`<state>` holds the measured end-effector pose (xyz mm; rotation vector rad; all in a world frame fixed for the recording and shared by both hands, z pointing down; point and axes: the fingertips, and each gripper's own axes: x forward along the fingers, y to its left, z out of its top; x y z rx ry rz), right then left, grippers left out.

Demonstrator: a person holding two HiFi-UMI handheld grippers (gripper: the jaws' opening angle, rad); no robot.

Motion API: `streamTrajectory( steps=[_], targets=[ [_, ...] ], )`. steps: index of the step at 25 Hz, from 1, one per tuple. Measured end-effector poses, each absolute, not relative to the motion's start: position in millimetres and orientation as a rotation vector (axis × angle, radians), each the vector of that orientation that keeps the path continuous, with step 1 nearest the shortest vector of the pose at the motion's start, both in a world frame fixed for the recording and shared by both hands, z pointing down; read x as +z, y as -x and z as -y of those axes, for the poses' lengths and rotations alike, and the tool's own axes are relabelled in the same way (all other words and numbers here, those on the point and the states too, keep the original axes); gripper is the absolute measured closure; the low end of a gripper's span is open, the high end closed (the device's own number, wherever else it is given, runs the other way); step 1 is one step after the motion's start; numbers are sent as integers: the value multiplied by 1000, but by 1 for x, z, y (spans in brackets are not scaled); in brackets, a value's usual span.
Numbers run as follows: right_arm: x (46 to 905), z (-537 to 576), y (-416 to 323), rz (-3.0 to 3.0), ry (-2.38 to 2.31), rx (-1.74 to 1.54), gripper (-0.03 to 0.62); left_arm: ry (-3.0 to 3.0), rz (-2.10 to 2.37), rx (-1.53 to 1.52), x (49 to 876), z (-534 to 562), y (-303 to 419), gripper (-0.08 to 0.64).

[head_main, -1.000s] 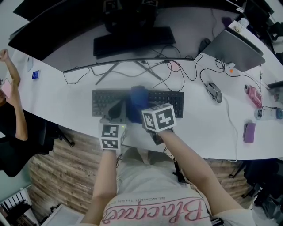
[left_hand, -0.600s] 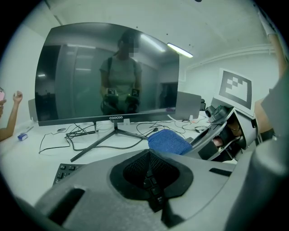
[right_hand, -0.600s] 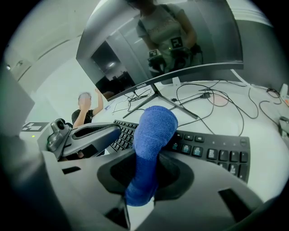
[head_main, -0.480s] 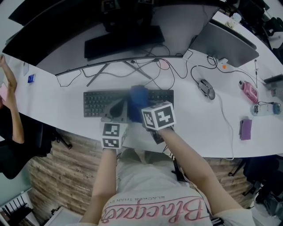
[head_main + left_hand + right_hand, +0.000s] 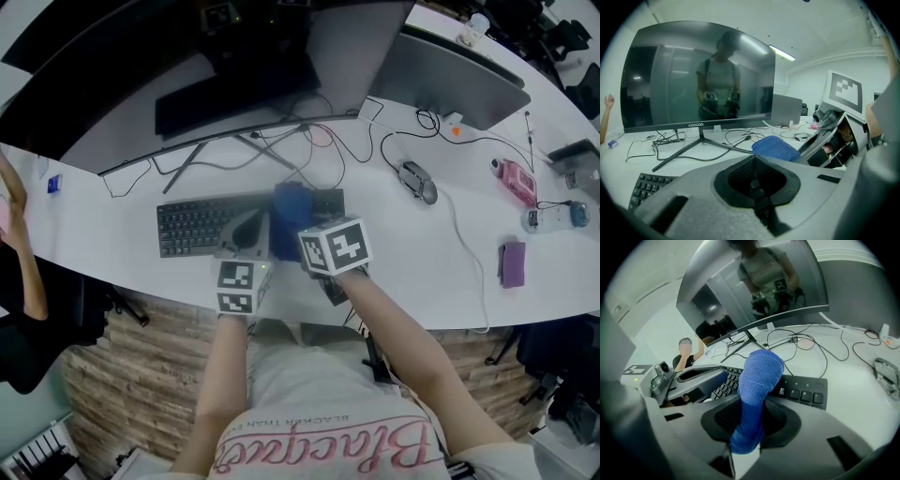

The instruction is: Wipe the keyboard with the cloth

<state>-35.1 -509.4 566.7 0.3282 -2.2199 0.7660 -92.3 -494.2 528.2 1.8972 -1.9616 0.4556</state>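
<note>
**Blue cloth held over the keyboard**

The right gripper [image 5: 749, 427] has its fingers clamped on the blue cloth [image 5: 292, 214], which lies over the right part of the black keyboard [image 5: 197, 223] at the centre of the frame. The left gripper [image 5: 757, 190], fingers closed and empty, hovers just left of it above the white table [image 5: 412, 253].

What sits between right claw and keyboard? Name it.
The blue cloth, clamped in the right claw, hangs over the keyboard; the right gripper view shows it.

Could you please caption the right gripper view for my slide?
Right hand-held gripper clamps a blue cloth at the black keyboard.
</note>
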Motion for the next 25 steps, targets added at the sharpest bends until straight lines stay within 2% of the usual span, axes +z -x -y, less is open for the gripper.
streamTrajectory(
  steps=[25],
  targets=[
    [566, 561, -56, 2209, -459, 794, 499, -2004, 1907, 480, 525, 540, 21, 555]
  ],
)
